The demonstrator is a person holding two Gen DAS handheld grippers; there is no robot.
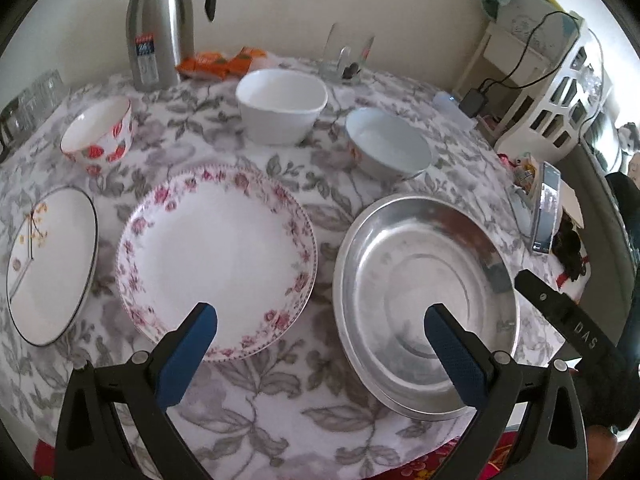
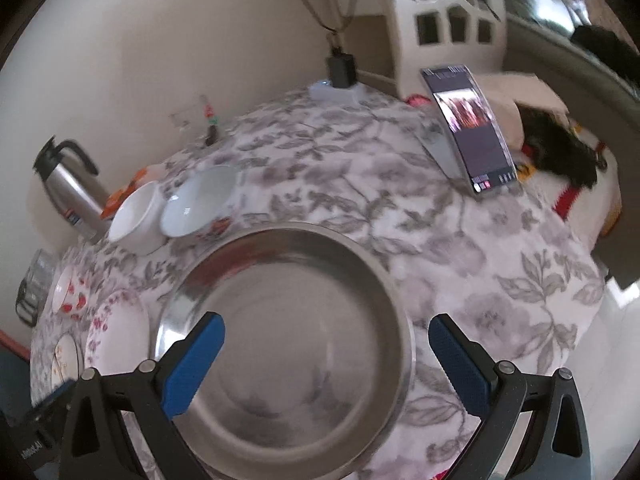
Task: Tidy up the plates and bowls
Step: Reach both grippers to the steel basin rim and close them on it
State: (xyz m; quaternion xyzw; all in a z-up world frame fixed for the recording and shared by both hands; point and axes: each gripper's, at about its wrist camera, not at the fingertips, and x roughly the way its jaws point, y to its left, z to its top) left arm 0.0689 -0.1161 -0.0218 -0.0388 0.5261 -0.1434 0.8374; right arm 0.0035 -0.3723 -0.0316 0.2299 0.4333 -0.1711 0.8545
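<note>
**Plates and bowls spread on the table, both tongs wide and empty**

The left gripper (image 1: 320,340) hangs above the near edge of the table (image 1: 248,412), with its blue fingers (image 1: 188,356) far apart and nothing between them. Under its left finger lies the pink plate (image 1: 216,256), a white plate with a pink flower rim. Under its right finger lies the steel dish (image 1: 424,300); it seems to sit on a second steel dish, because another rim shows below it.

To the left of the pink plate, near but apart, is a white plate (image 1: 52,264) with a dark rim and small yellow flowers. Behind the plates stand three bowls in a row, well apart from each other: the strawberry bowl (image 1: 98,136) at the left, the square bowl (image 1: 282,106) in the middle, and the pale bowl (image 1: 388,144) at the right. All are upright and empty.

The right gripper (image 2: 326,360) is also wide, holding nothing. It hovers over the right side of the steel dish: its left finger is above the inside of the dish, its right finger is outside the rim, above the flowered cloth (image 2: 500,300). I cannot tell if it touches the dish.

At the back stand a steel flask (image 1: 158,28) and orange packets (image 1: 222,62). A phone (image 2: 470,128) leans upright at the right edge of the table.
</note>
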